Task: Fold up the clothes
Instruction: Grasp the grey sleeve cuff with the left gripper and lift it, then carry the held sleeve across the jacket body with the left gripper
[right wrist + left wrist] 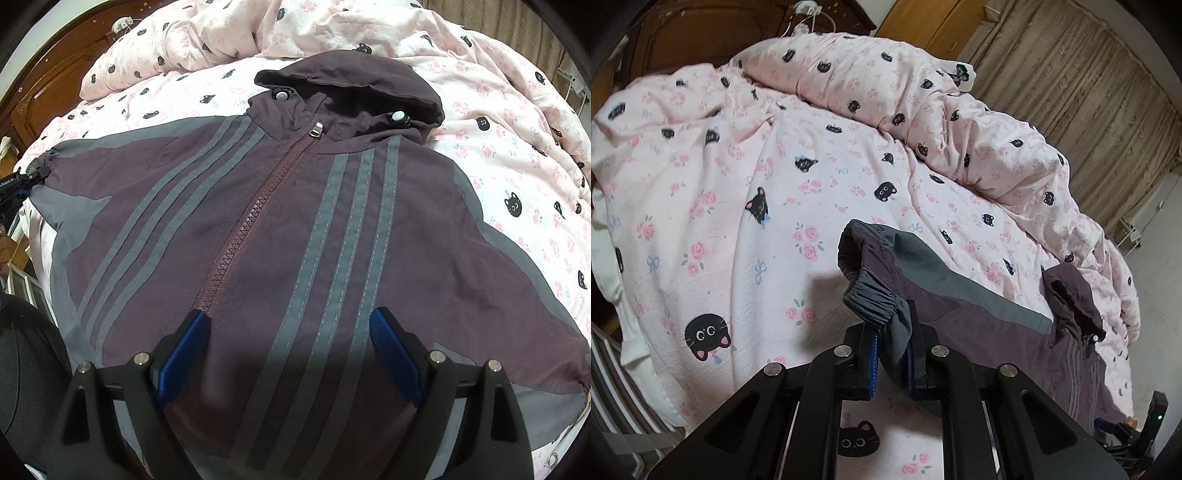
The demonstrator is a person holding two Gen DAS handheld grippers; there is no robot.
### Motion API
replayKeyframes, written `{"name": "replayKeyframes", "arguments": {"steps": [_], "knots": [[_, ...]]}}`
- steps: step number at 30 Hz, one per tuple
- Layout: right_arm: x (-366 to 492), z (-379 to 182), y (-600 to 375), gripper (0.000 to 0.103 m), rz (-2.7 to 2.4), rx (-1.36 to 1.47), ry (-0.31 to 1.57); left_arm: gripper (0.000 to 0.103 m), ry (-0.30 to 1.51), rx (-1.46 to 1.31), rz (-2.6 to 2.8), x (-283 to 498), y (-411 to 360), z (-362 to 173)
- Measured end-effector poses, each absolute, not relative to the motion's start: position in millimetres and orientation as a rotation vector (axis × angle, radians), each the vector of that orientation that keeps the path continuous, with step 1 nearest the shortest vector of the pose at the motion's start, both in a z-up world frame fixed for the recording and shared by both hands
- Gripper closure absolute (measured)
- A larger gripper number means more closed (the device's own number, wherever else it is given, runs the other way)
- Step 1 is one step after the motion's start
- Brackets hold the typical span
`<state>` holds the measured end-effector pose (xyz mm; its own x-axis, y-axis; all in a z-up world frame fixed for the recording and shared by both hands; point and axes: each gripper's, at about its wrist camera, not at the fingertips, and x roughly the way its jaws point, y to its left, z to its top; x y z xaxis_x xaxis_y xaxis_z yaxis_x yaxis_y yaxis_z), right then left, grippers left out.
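Left wrist view: I have my left gripper [892,350] clenched on the elastic cuff [875,299] of the jacket [979,317], lower centre of frame, sleeve lifted off the quilt [738,206].

Right wrist view: jacket spread face-up, zipped, mid-frame; my right gripper [290,325] hovers over it with jaws wide, holding nothing.

Judgement: sleeve fold in hand; next, carry the cuff inward across the chest.

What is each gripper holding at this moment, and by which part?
The left gripper is shut on the jacket, gripping the elastic cuff of one sleeve. The right gripper is open above the jacket front, holding nothing.
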<state>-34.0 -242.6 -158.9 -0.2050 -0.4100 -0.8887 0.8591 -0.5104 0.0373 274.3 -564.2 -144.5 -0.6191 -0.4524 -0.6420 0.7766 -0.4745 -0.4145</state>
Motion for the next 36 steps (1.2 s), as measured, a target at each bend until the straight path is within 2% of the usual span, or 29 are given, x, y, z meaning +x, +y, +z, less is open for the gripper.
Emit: {"name": "replayKeyframes", "arguments": {"steps": [18,28,36], "knots": [[-36,-163,-245,0.009,-1.838,1.168,0.618,0.094,0.774,0.562,-2.168,261,-532,-117],[-39,-145,-237,0.010,-1.870,1.122,0.547,0.095,0.650,0.520,-2.314,233,-485,-72],[-45,-136,-227,0.010,-1.878,1.115,0.513,0.095,0.528,0.563,-2.451,198,-430,-61]]}}
